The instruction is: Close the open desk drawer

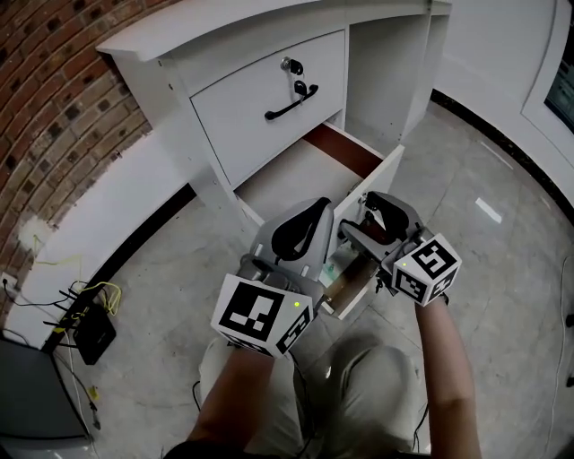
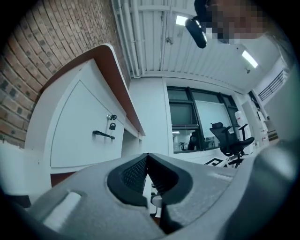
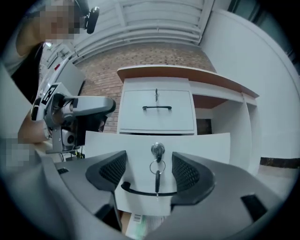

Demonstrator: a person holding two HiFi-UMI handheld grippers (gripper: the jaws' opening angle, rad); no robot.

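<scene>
The white desk (image 1: pixel 269 22) has its lower drawer (image 1: pixel 291 175) pulled far out toward me. In the right gripper view the drawer front (image 3: pixel 201 150) fills the middle, with a lock (image 3: pixel 157 150), a hanging key (image 3: pixel 157 179) and a black handle (image 3: pixel 140 191). My right gripper (image 3: pixel 150 172) is open, one jaw on each side of the key and handle, close to the front panel. It shows at the drawer's near end in the head view (image 1: pixel 369 222). My left gripper (image 1: pixel 312 215) is beside it, shut and empty (image 2: pixel 147 157), aimed past the desk's side.
The upper drawer (image 1: pixel 260 108) is closed, with its own handle and key. A brick wall (image 1: pixel 54 99) rises at left, and cables with a black box (image 1: pixel 90 332) lie on the floor. The desk's kneehole (image 1: pixel 386 72) opens at right. Papers (image 3: pixel 140 225) show under the drawer front.
</scene>
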